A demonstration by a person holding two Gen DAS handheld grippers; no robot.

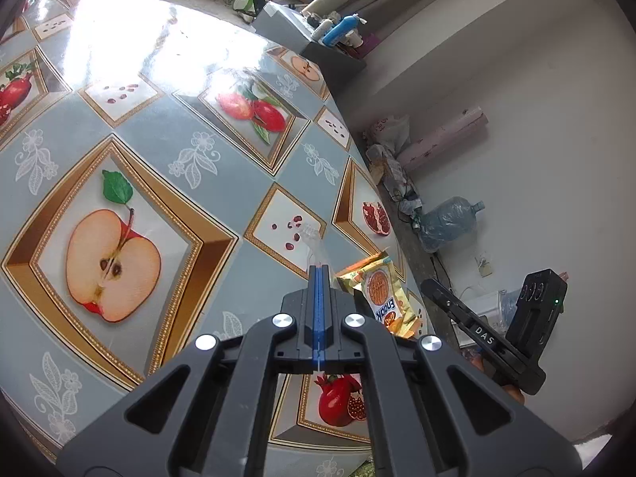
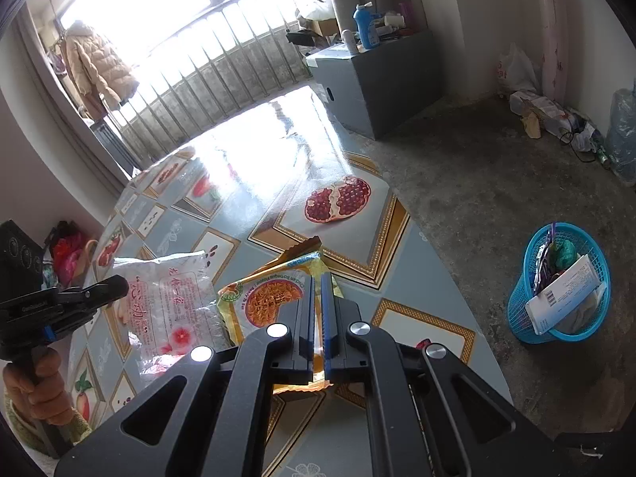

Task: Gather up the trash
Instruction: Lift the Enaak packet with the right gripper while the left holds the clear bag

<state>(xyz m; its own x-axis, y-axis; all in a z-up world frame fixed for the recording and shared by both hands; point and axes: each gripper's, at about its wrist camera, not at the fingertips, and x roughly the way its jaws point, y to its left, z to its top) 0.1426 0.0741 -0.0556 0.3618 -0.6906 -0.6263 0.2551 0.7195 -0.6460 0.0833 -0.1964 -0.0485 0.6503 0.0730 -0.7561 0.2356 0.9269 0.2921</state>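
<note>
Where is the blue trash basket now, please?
In the right wrist view, the blue basket stands on the concrete floor at the right, beside the table edge.

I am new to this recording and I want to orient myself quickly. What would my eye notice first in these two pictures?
First comes the glossy fruit-print tablecloth, with its big halved apple, filling the left wrist view. Next, the right gripper is shut on a yellow noodle wrapper above the table, and beside it the left gripper pinches a clear plastic bag. A blue waste basket, already holding trash, stands on the floor at the right.
</note>
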